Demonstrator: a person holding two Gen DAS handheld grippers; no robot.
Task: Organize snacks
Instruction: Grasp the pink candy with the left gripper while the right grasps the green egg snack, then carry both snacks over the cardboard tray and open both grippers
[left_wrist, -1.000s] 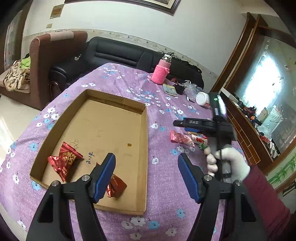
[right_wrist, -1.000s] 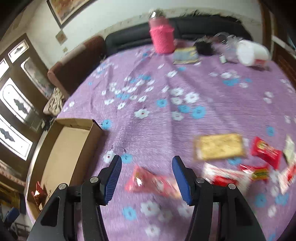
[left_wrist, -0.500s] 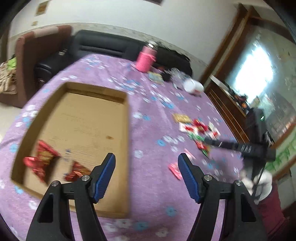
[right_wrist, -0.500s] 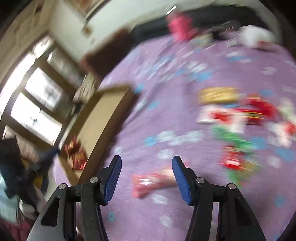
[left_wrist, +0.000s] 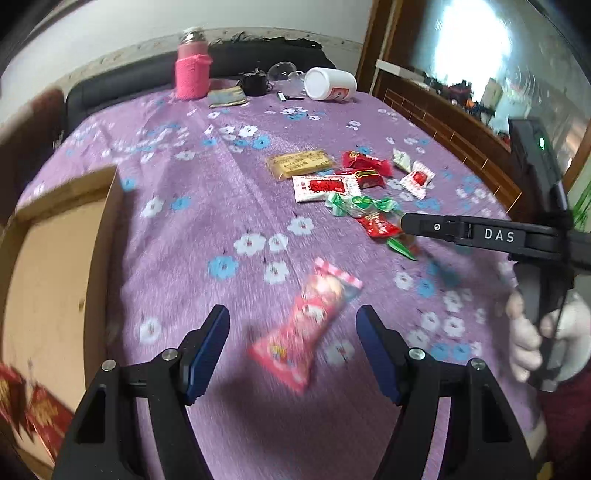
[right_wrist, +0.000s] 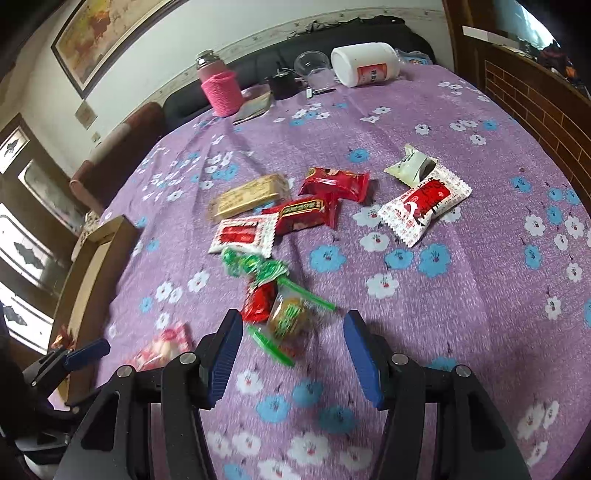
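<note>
Pink snack packet (left_wrist: 308, 325) lies low in the frame on the worktop (left_wrist: 221, 155), between the left gripper (left_wrist: 291, 343)'s wide, empty fingers, lined up for a grab (cardboard box (left_wrist: 55, 258) waits at left); the right gripper (right_wrist: 293, 350) is likewise spread.

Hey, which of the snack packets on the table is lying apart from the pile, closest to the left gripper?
The pink packet, alone on the cloth between the left gripper's open fingers; the others cluster farther away.

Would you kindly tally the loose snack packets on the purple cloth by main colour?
Red packets: 3
White-and-red packets: 2
Gold bar: 1
Green twist: 1
Clear, green-ended packet: 1
Cream packet: 1
Pink packet: 1
Total: 10
</note>
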